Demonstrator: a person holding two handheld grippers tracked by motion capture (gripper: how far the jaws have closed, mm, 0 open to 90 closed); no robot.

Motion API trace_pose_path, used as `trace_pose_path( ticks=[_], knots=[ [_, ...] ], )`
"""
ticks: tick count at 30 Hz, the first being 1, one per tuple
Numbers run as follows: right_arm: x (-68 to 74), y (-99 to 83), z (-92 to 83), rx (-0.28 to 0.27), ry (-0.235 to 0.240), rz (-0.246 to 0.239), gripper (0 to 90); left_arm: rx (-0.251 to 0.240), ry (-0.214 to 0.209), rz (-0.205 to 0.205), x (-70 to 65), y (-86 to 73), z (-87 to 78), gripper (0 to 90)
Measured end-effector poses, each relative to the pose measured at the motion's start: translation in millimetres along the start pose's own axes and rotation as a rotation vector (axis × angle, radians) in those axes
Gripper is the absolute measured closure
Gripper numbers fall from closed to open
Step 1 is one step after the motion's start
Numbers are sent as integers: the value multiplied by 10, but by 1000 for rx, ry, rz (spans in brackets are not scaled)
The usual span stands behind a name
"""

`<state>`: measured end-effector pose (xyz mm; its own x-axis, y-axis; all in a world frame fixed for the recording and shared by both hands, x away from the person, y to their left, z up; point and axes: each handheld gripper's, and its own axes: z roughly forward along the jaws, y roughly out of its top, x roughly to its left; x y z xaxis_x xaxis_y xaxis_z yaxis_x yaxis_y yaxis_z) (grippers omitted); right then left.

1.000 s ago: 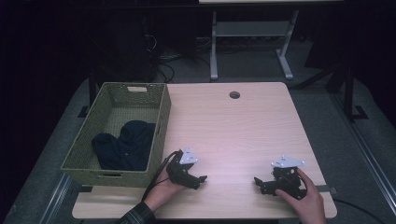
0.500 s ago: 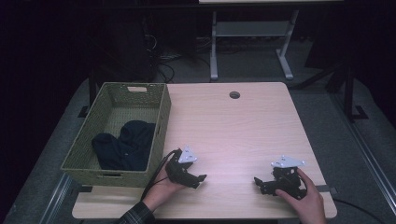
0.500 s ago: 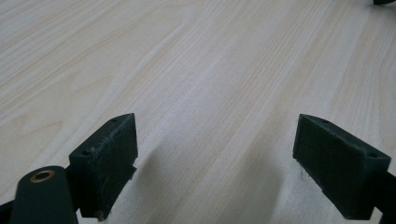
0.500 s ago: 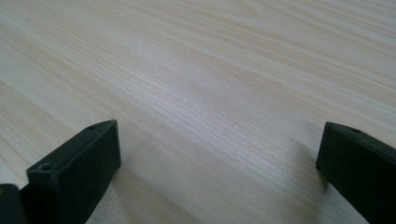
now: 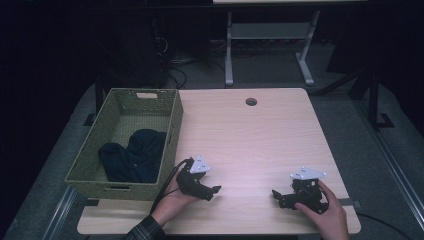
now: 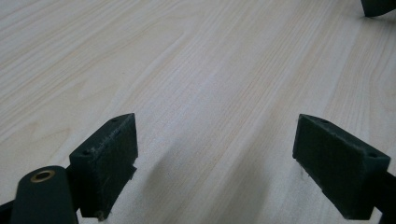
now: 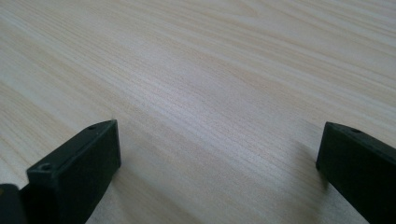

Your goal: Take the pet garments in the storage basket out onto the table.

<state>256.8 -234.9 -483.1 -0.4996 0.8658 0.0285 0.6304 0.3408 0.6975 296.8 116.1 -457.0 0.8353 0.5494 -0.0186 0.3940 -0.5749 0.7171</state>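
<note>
Tongs of both hands rest spread and empty on the desk (image 5: 250,135), left tongs (image 5: 212,192) lower centre, right tongs (image 5: 278,196) lower right. Woven basket (image 5: 172,125) at centre left holds what looks like dark cloth (image 5: 132,155); bare wood lies between the tongs.

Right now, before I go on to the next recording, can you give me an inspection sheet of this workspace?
Surface: light wood table, bare, with a round grommet hole.
Job's things: green woven basket at the table's left edge; dark clothing inside it.
Clutter: nothing seen.
Grippers: left claw and right claw low over the near edge, jaws apart, nothing between them.
Cables: black cable trailing from the left claw.
Surroundings: dark room; white table frame behind; grey floor.
</note>
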Motion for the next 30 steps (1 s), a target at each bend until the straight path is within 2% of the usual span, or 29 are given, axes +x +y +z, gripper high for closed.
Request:
trace_pose_path(
  ticks=[17, 30],
  knots=[
    [-1, 1, 1, 0, 1, -2, 0, -20, 3, 5, 21, 71, -55, 136],
    [-1, 1, 1, 0, 1, -1, 0, -14, -8, 10, 13, 105, -87, 137]
  ],
)
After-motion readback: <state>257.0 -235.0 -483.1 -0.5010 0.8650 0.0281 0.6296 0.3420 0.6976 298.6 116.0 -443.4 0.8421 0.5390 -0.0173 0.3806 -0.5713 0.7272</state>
